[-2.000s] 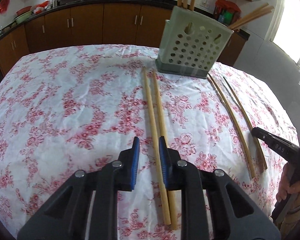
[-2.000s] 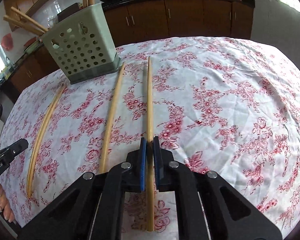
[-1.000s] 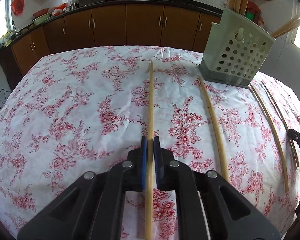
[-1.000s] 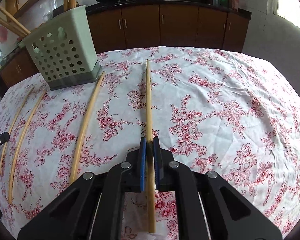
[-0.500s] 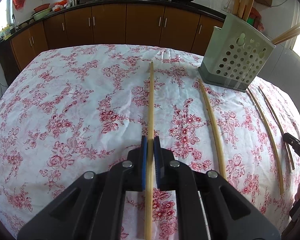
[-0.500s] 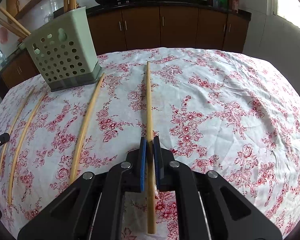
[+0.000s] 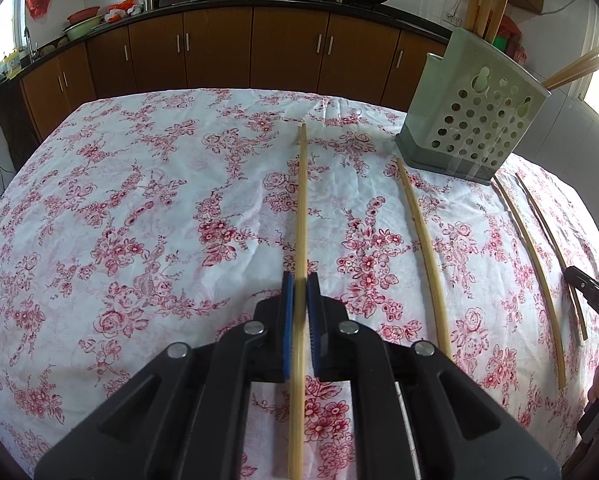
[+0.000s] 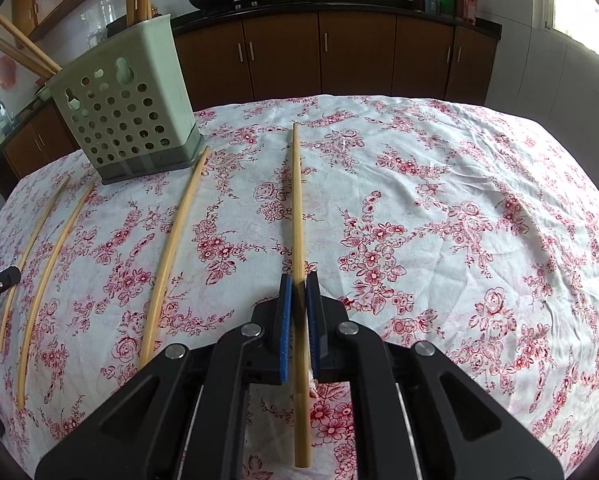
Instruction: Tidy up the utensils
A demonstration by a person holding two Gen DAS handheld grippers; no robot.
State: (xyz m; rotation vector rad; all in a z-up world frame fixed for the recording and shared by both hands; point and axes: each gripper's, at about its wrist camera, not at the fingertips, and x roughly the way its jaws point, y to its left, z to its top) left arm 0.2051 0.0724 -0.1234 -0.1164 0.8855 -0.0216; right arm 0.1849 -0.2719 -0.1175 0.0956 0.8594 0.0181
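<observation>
1. Left claw point(image 7: 299, 292), left wrist view: clenched on one chopstick point(image 7: 302, 200); two seconds ago it stood open astride a pair (grasp made, ready for the holder point(image 7: 471, 120)). The stick is pale, straight bamboo, over the floral table point(image 7: 99, 200).
2. Right claw point(image 8: 298, 292), right wrist view: grasping a second chopstick point(image 8: 296, 200), unchanged; three loose sticks point(image 8: 171, 240) lie to its left.

Four chopsticks point(image 7: 421, 240) on tablecloth, one holder point(image 7: 473, 120), two grippers point(image 7: 300, 286)

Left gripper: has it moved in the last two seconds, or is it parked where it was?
Yes. The left gripper moved left, away from the utensil holder, which now sits farther right in its view, and closed on a chopstick.
</observation>
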